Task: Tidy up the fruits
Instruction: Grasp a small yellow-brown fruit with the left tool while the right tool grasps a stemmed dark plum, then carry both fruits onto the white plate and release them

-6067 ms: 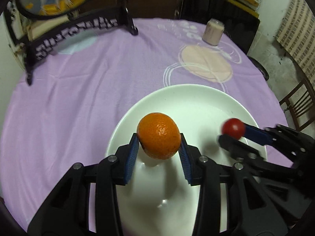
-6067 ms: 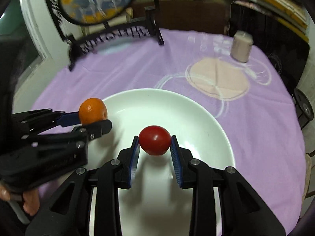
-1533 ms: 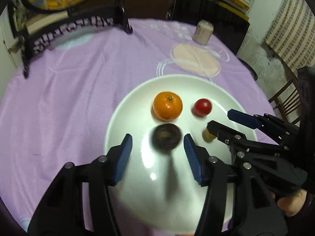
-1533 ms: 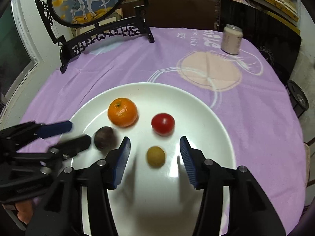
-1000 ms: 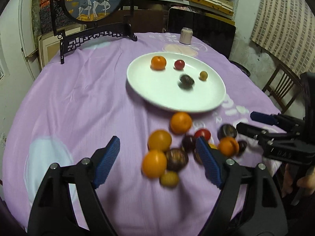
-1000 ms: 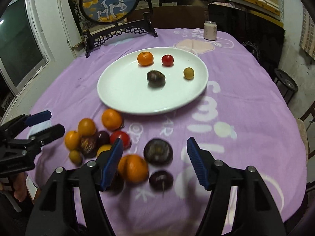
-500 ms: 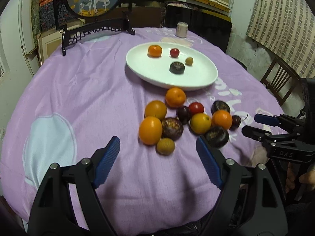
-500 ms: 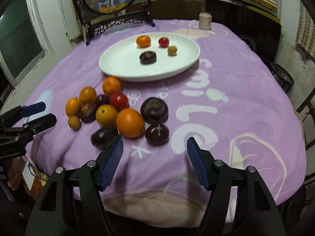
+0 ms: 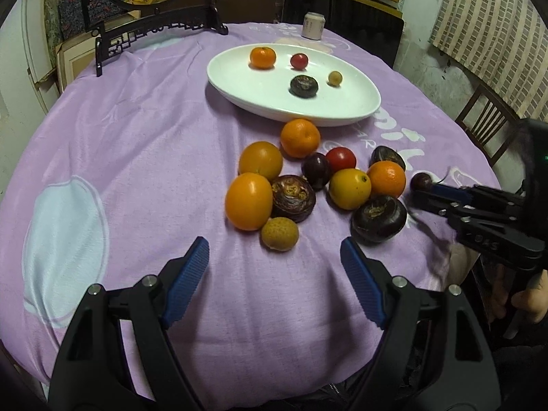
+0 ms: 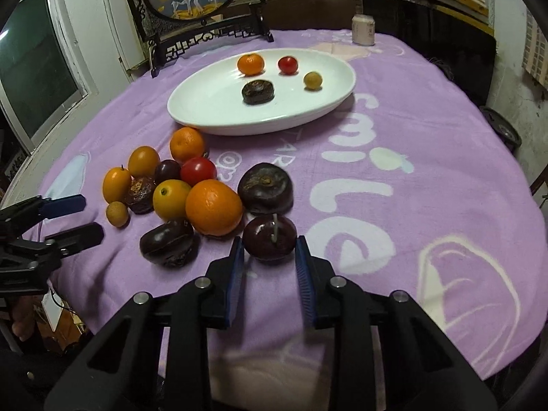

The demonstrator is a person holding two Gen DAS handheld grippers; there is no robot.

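Right claw (image 10: 270,257) has just closed on a dark plum (image 10: 269,241) near the surface (image 10: 428,178) edge; left claw (image 9: 274,270) gapes empty; bare cloth at 3 o'clock reads "smile"

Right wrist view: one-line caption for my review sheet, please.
Right gripper, jaws just closing, clamps a dark plum on the purple tablecloth beside the loose fruit pile; four fruits sit on the white plate.

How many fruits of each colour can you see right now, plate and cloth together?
Orange or yellow fruits: 6
Dark purple fruits: 6
Red tomatoes: 2
Tan longans: 2
Total: 16
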